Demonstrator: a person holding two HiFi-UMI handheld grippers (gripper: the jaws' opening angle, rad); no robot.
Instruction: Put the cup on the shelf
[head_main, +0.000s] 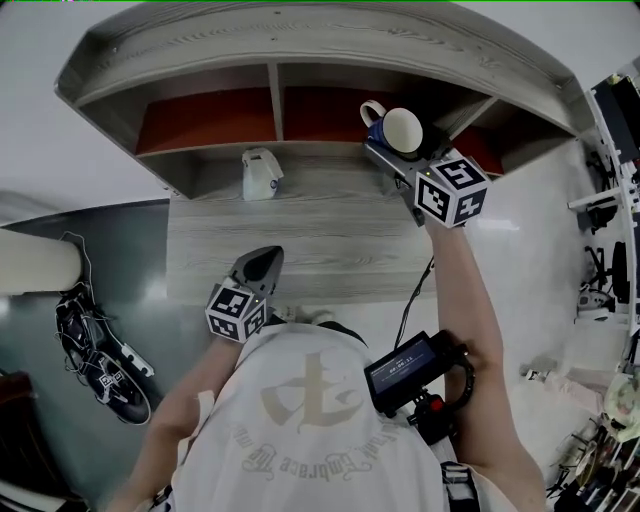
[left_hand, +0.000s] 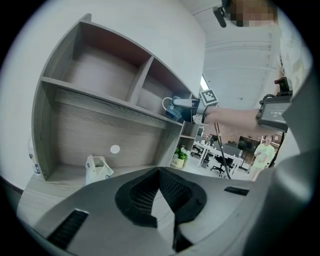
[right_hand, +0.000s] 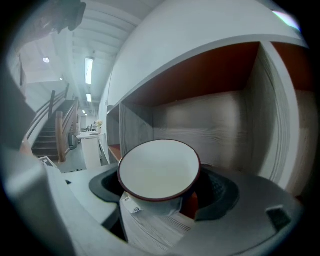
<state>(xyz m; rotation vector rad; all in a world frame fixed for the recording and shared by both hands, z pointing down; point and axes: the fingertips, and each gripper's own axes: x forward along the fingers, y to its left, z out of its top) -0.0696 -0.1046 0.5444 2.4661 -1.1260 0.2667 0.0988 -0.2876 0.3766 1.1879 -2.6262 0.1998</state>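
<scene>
Holding the cup (head_main: 403, 128) at the shelf (head_main: 300, 215), in the upper right of the head view.
The right gripper (head_main: 393, 150) has its jaws closed on the cup's sides. The right gripper view shows the cup's white inside and dark red rim tipped toward the camera; the head view shows its blue outside and white handle. The cup sits at the front edge of the upper right compartment, over the wood-grain board, and whether it touches the board cannot be told. The left gripper (head_main: 262, 265) is low and left of centre in the head view, its jaw tips together with nothing between them. A small white bag (head_main: 260, 172) stands on the lower board, well apart from the cup.
</scene>
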